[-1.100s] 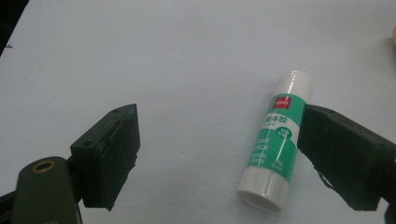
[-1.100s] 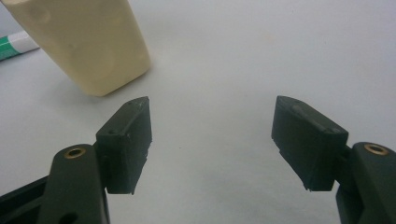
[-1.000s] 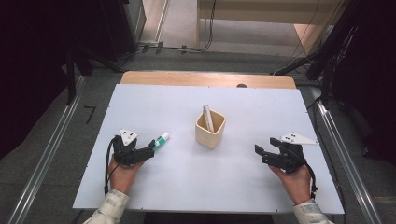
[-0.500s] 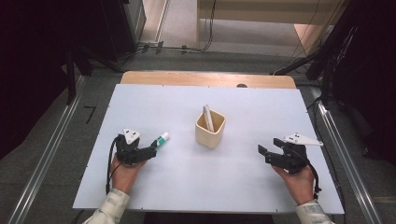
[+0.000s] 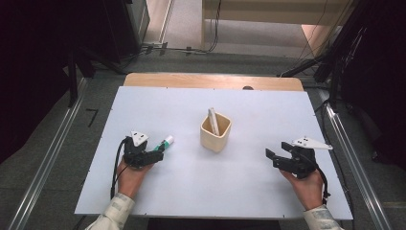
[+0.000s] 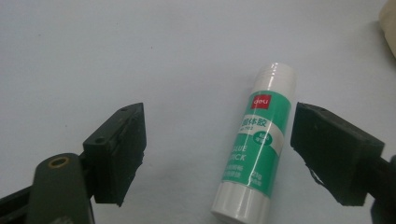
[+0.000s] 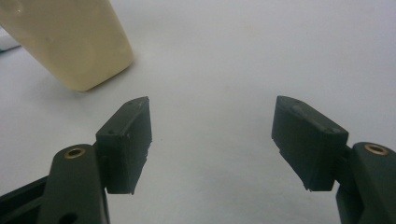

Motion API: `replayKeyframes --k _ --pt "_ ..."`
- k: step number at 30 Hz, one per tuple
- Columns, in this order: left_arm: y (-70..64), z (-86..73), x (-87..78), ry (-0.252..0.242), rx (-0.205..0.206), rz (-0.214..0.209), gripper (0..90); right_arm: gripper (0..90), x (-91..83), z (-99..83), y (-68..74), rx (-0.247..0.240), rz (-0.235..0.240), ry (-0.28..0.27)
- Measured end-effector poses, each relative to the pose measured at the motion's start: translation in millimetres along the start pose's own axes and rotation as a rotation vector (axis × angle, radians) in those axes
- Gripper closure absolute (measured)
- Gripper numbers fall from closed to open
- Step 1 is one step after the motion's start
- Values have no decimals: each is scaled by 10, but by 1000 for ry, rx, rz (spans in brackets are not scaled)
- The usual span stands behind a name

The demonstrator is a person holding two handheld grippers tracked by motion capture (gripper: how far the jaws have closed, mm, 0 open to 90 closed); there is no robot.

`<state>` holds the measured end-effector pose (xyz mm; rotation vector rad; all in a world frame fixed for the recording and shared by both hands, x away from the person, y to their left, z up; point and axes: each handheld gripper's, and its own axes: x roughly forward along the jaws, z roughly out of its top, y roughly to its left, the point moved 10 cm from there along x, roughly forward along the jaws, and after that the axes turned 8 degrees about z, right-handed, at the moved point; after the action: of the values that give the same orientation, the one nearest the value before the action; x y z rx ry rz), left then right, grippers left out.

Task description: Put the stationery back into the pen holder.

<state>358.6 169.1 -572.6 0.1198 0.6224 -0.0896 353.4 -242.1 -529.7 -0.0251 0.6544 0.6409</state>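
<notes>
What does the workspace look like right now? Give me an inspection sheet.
Surface: white table top, flat, on a wooden table.
Job's things: glue stick lying flat between the open jaws of the left hand-held gripper, untouched; beige cup mid-table, upright, with a white stick-like item leaning in it.
Clutter: nothing seen.
Grippers: right hand-held gripper open, over bare table.
Cables: black cable trails from the left gripper.
Surroundings: grey floor, cords beyond the table's far edge.

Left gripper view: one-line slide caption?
Open left gripper straddles a glue stick lying on the white table, jaws not yet touching it.
</notes>
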Motion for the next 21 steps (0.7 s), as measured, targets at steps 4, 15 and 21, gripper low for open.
replayKeyframes --k 4,15,21 --pt "-31 1 24 6 2 -10 209 271 -5 3 -6 0 -1 -3" --pt "-87 -3 70 15 27 -21 242 271 0 -3 -16 4 6 -2" --pt "-118 -12 84 23 37 -29 252 271 4 -6 -15 3 9 -1"
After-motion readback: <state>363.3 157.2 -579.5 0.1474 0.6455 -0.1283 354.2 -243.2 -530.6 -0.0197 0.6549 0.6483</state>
